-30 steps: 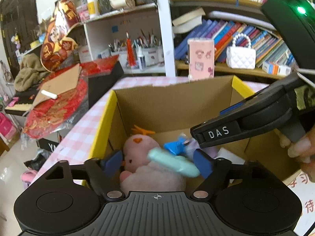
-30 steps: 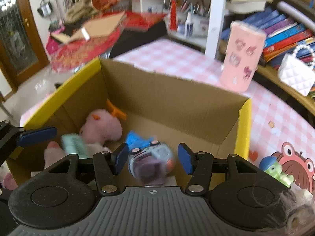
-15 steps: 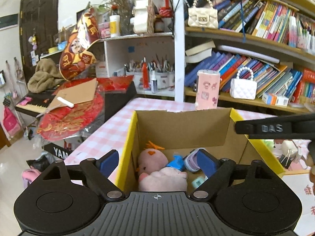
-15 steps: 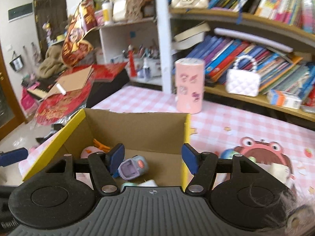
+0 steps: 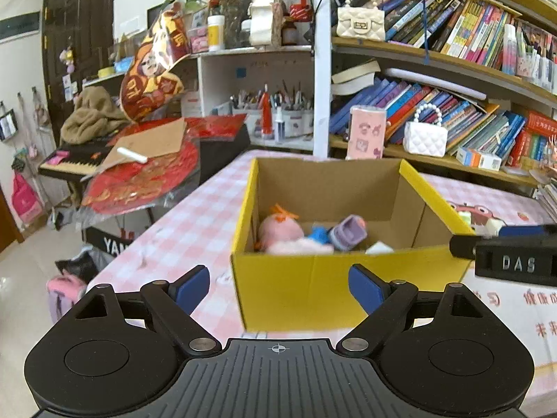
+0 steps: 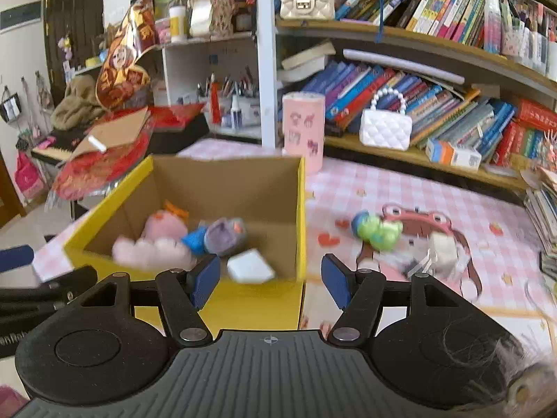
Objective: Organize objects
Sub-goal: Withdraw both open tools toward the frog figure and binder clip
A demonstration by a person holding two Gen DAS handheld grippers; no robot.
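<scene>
Both the left gripper (image 5: pixel 279 284) and right gripper (image 6: pixel 271 275) stand open and empty before the yellow box (image 6: pixel 222 299); the green toy (image 6: pixel 377 231) lies ahead-right of the right gripper, so swing there, straddle it squarely, then close

Yellow box (image 5: pixel 334 289), brown inside; pink-white checked counter (image 5: pixel 195 230).
Pink plush (image 6: pixel 163 224), green toy (image 6: pixel 379 231), blue gripper pads (image 5: pixel 193 287).

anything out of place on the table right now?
Yes: a green toy and a pale, blurred small item lie loose on the pink mat, right of the yellow box that holds the other toys. Nothing looks spilled or damaged.
</scene>
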